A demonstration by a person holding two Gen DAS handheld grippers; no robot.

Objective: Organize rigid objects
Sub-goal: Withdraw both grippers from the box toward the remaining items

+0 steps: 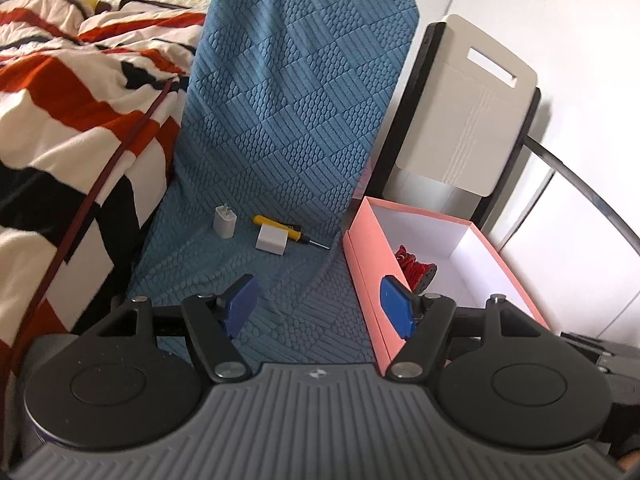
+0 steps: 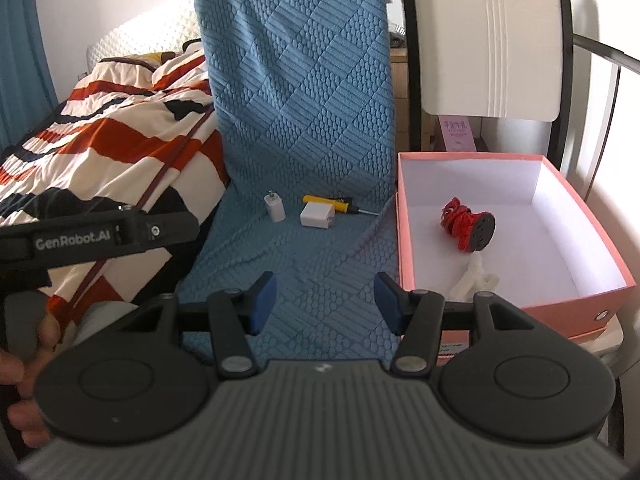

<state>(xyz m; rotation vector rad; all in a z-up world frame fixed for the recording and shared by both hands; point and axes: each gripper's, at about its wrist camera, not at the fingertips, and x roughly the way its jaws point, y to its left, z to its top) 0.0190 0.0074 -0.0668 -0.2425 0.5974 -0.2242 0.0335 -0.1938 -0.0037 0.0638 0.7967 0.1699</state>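
Observation:
On the blue textured cloth [image 1: 280, 120] lie a white plug charger [image 1: 225, 222], a white cube adapter [image 1: 273, 241] and a yellow-handled screwdriver [image 1: 280, 227] behind it. The same charger [image 2: 274, 208], adapter [image 2: 317, 216] and screwdriver [image 2: 332, 204] appear in the right wrist view. A pink box [image 2: 404, 216] to the right holds a red figurine [image 2: 466, 228] and a white piece [image 2: 476, 276]. My left gripper [image 1: 318, 300] is open and empty, short of the objects, its right pad in front of the box wall [image 1: 364, 280]. My right gripper [image 2: 326, 292] is open and empty over the cloth.
A bed with a red, black and white striped quilt [image 1: 80, 120] borders the cloth on the left. A white chair back [image 2: 488, 40] stands behind the box. The left tool's body [image 2: 120, 232] and a person's hand [image 2: 28, 360] fill the right wrist view's left edge.

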